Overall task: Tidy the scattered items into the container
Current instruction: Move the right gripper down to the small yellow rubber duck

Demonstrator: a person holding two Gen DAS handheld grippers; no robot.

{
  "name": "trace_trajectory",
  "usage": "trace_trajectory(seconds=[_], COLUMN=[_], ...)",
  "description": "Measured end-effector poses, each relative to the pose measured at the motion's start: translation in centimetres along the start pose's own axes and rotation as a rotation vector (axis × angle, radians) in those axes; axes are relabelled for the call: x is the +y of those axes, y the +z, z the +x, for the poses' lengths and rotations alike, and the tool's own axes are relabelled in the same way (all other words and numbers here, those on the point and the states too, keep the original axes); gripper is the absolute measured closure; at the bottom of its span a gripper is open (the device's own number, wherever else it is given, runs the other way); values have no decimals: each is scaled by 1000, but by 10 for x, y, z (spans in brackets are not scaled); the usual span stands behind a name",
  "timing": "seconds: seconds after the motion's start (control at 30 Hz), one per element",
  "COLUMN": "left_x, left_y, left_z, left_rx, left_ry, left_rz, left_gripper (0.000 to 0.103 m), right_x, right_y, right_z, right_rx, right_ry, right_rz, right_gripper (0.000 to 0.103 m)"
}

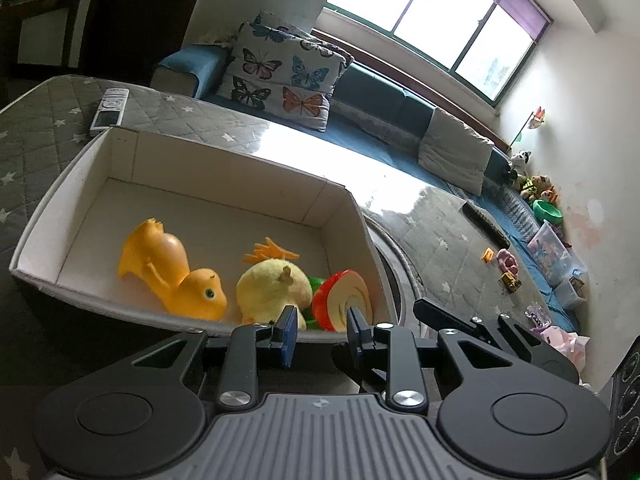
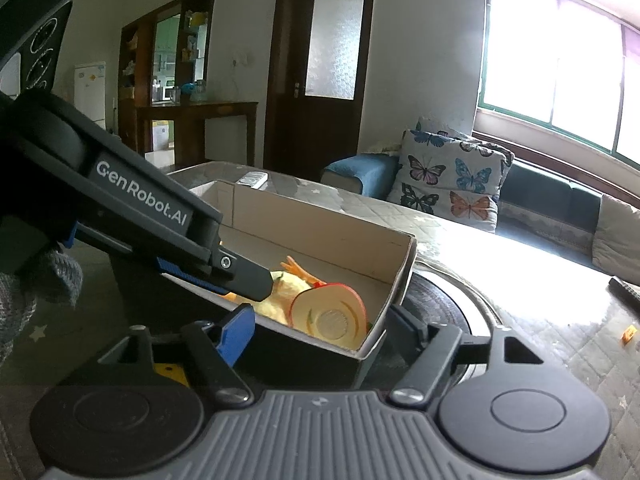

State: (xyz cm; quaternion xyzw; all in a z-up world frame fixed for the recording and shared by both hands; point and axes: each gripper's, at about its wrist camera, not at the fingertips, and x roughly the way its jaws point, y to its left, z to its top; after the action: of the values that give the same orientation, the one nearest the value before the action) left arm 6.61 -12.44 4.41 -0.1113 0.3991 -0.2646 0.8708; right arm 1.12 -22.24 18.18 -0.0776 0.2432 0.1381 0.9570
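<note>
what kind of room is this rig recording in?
Most likely a home living room: a blue sofa with butterfly cushions under a wide window, a quilted table cover with a remote, and soft toys piled at the sofa's far end.

Daylight enters through the window [image 1: 436,20], which is overexposed to white. Strong glare lies on the surface [image 1: 320,148]. The room's far corners are dim, and the fisheye bends all edges.
</note>
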Motion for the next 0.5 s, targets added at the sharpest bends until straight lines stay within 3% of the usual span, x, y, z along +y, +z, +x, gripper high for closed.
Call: trace_trajectory(seconds=[0.5], left_x=[13], left_y=[-27], left_z=[-26], left_rx=[-13], left_ry=[52], left_rz=[-27], left_gripper=[73], right_x=[15], right_y=[-17], right_z=[-20], right_rx=[-6], right_ry=[35], right_rz=[-5], right_gripper=[24])
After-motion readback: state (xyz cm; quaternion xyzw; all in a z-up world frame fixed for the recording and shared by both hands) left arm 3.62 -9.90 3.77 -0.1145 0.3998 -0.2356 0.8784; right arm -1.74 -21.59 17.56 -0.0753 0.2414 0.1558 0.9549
